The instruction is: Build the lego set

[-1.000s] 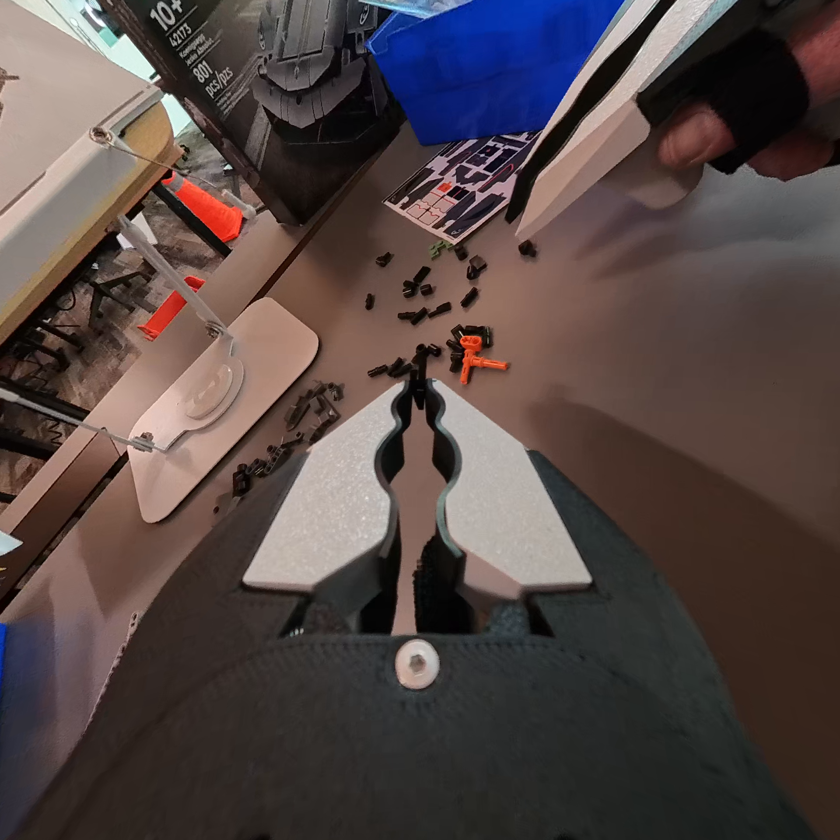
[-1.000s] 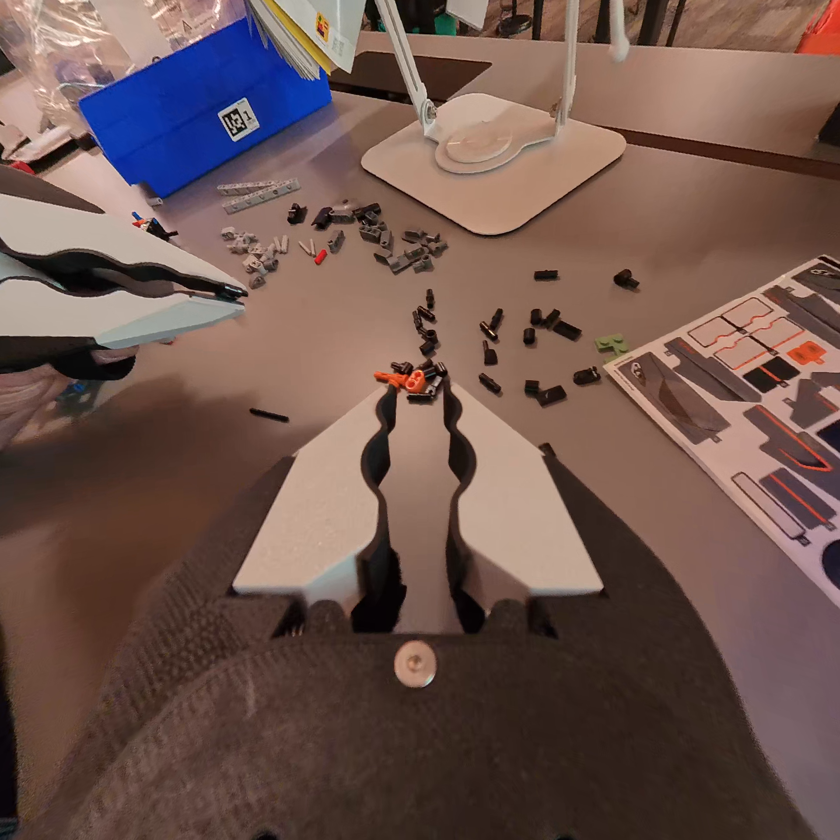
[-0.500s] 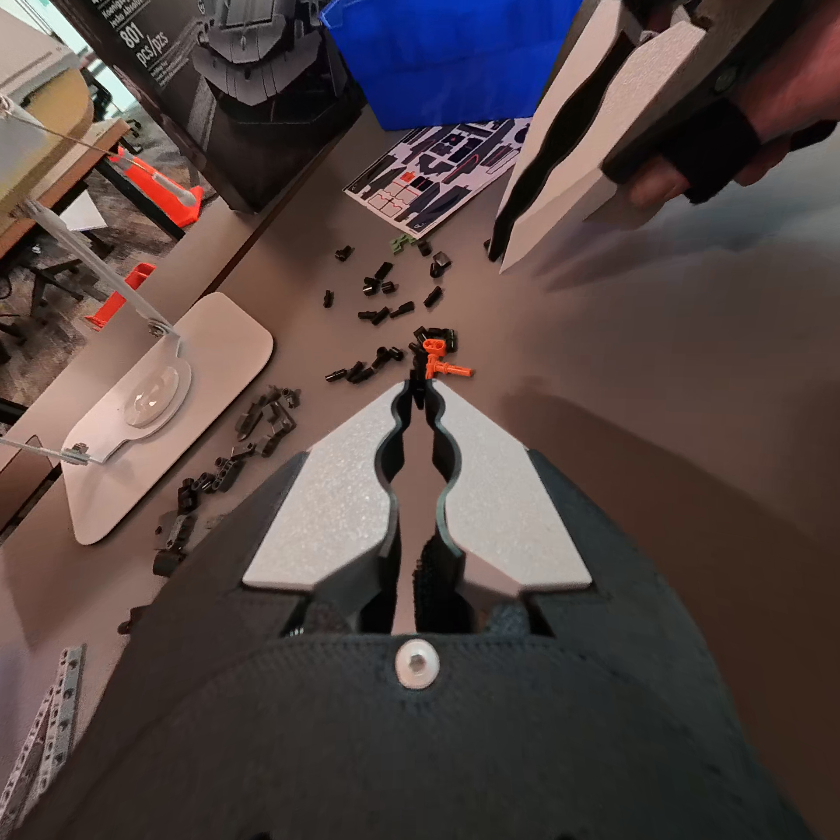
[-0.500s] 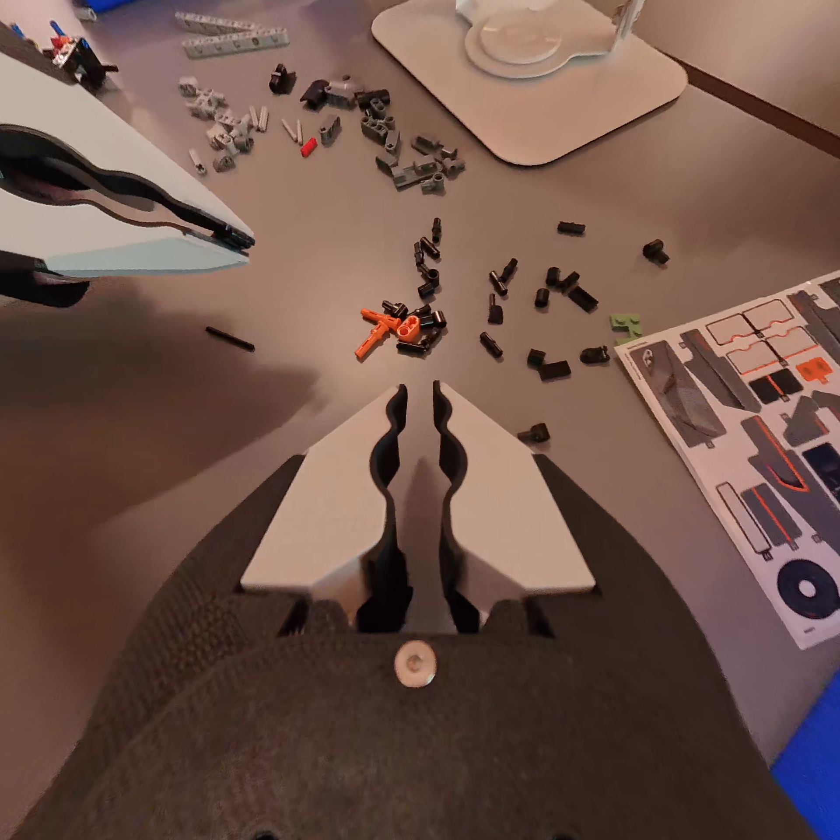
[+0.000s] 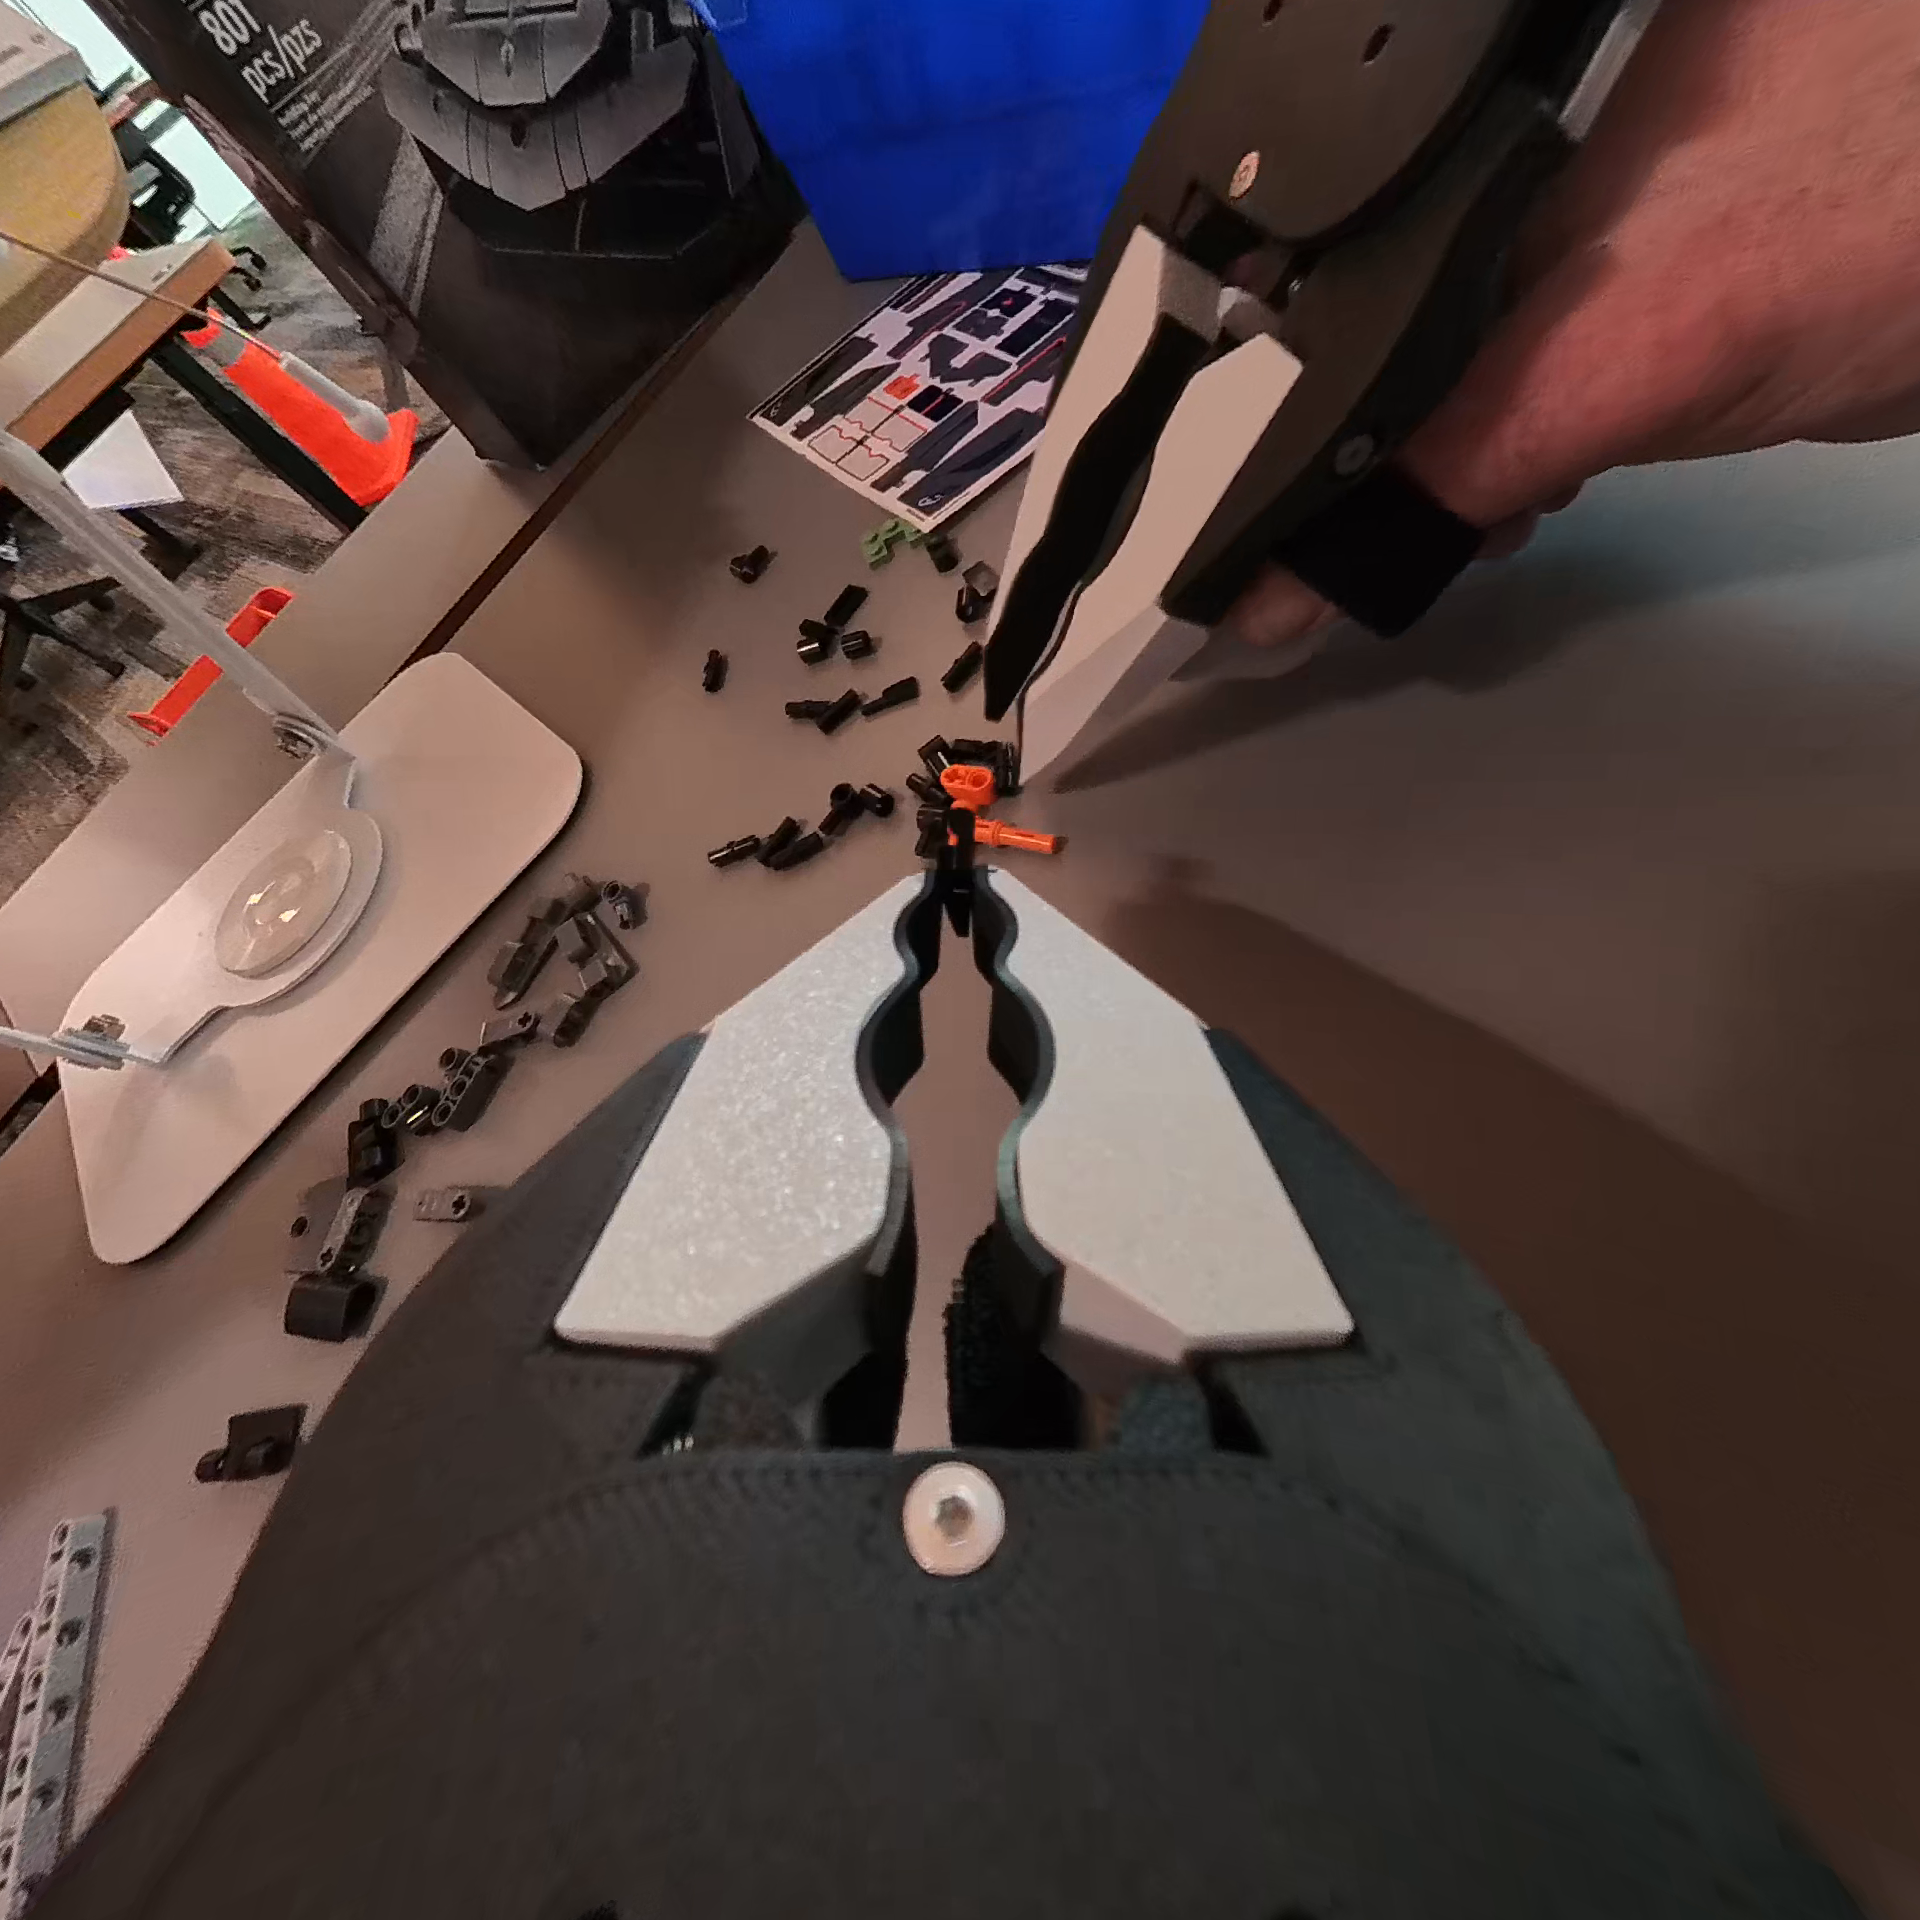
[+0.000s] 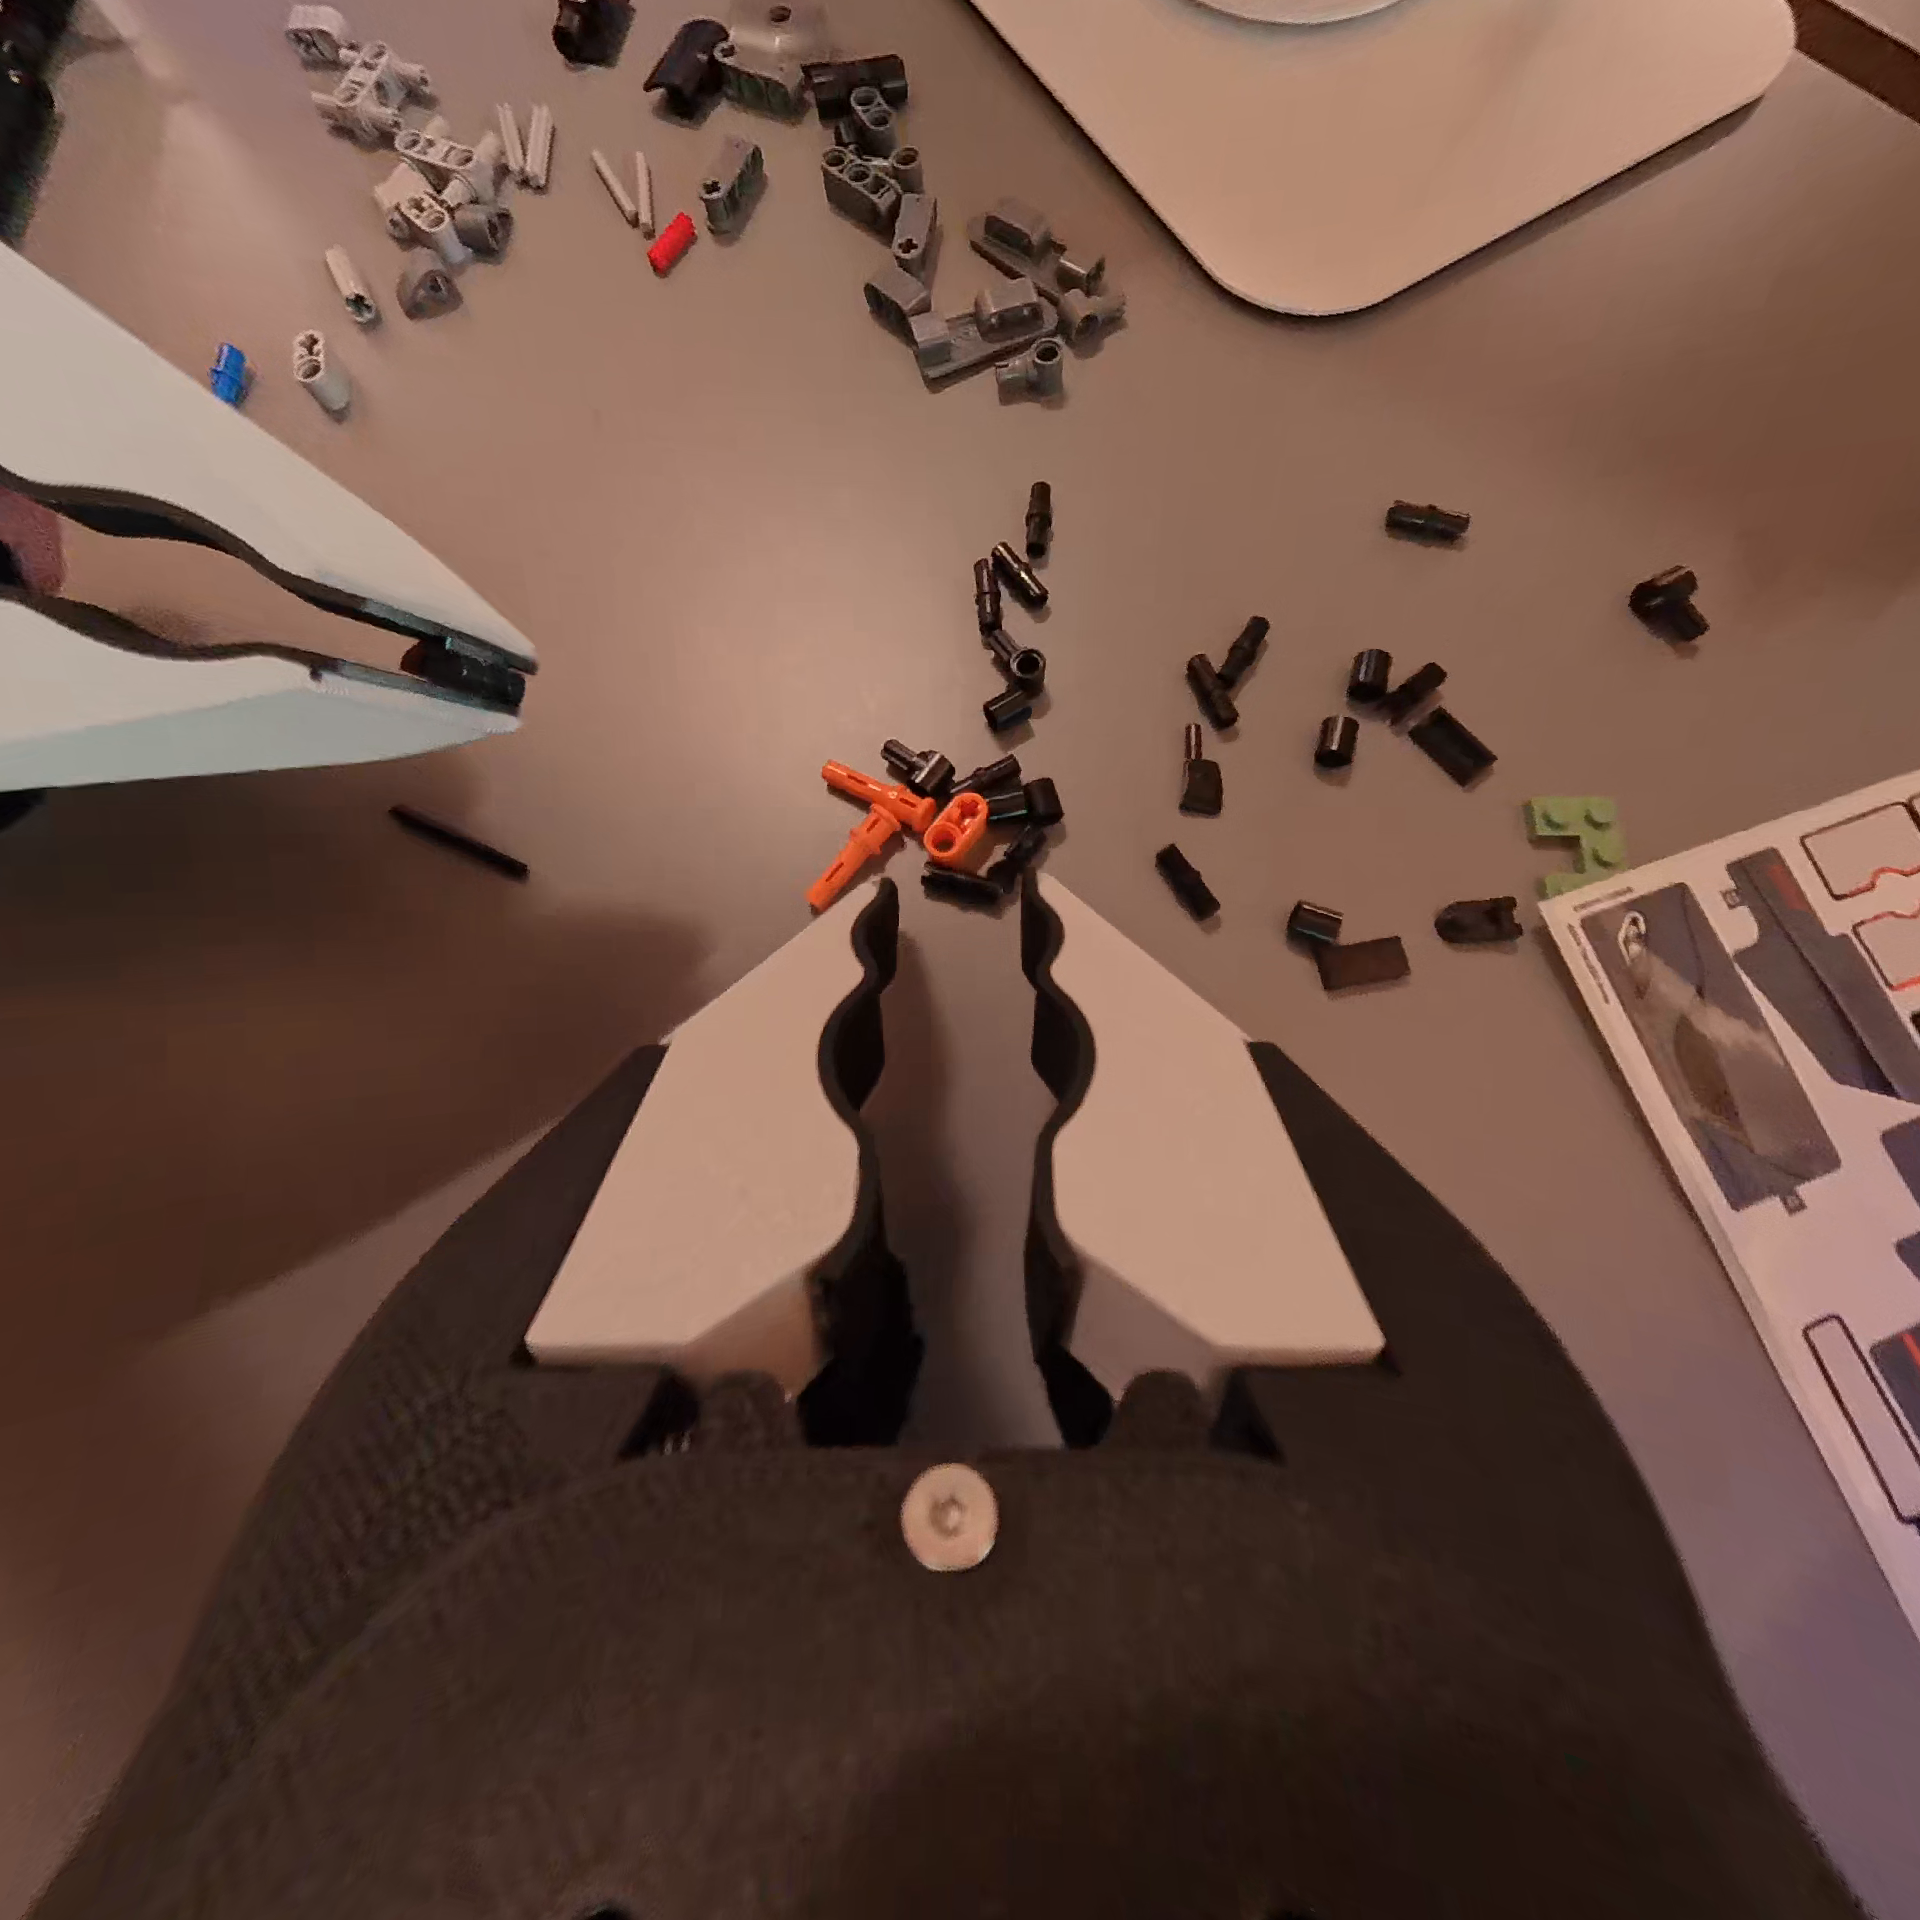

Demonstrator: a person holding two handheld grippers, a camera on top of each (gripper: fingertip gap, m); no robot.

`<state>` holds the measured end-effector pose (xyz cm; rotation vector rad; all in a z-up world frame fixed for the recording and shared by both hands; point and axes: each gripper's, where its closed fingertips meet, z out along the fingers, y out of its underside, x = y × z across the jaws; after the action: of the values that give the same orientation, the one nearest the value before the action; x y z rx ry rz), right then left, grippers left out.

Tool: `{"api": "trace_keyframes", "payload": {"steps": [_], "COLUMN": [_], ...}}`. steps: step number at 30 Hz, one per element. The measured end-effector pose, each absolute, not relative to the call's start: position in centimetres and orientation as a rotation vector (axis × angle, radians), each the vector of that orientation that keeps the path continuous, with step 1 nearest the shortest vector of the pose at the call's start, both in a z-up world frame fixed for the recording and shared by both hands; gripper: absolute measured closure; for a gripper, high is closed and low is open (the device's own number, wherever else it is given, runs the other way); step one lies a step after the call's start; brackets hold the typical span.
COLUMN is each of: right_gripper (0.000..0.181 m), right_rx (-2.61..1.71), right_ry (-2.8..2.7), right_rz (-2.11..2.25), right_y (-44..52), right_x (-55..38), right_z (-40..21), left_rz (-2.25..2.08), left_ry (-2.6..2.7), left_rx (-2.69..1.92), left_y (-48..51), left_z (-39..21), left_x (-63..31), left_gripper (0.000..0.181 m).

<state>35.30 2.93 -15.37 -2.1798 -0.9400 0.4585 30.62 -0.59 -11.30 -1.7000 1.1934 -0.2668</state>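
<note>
Lego pins (image 6: 966, 821) now sit just ahead of your lowered, parted right hand-held gripper (image 6: 953, 896); your left hand-held gripper (image 5: 954, 902) still clenches a black pin (image 5: 954, 883).

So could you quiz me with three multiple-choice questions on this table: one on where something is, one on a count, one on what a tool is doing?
1. Where does the green piece lie?
A. Right by the corner of the sticker sheet
B. On the white base
C. Among the grey parts

2. How many orange pieces are there?
A. One
B. Three
C. Six

3. How is the right tool?
A. Shut on an orange piece
B. Shut on the sheet
C. Open and holding nothing

Answers:
1 A: it sits at the sheet's near corner.
2 B: two pins and one holed connector lie together.
3 C: bare table shows between its spread fingers.
</note>
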Motion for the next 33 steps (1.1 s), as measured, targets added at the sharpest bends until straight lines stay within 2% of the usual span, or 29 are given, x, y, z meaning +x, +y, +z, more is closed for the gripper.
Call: {"api": "trace_keyframes", "payload": {"steps": [21, 25, 33], "right_gripper": [0.181, 0.181, 0.178], "right_rx": [-2.264, -2.271, -2.17], "right_ry": [-1.025, -1.011, -1.188], "right_rz": [0.481, 0.689, 0.549], "right_y": [4.1, 1.7, 2.1], "right_x": [35.4, 33.9, 35.4], "right_z": [-16.0, -15.3, -14.8], "left_rz": [-0.292, -0.314, -0.327], "left_ry": [1.174, 1.173, 1.167], "left_rx": [-1.721, -1.723, -1.728], "left_y": [-0.3, -0.3, -0.3], "left_z": [-11.5, -11.5, -11.4], "left_x": [30.4, 30.5, 30.4], "left_gripper": [0.176, 0.176, 0.176]}}
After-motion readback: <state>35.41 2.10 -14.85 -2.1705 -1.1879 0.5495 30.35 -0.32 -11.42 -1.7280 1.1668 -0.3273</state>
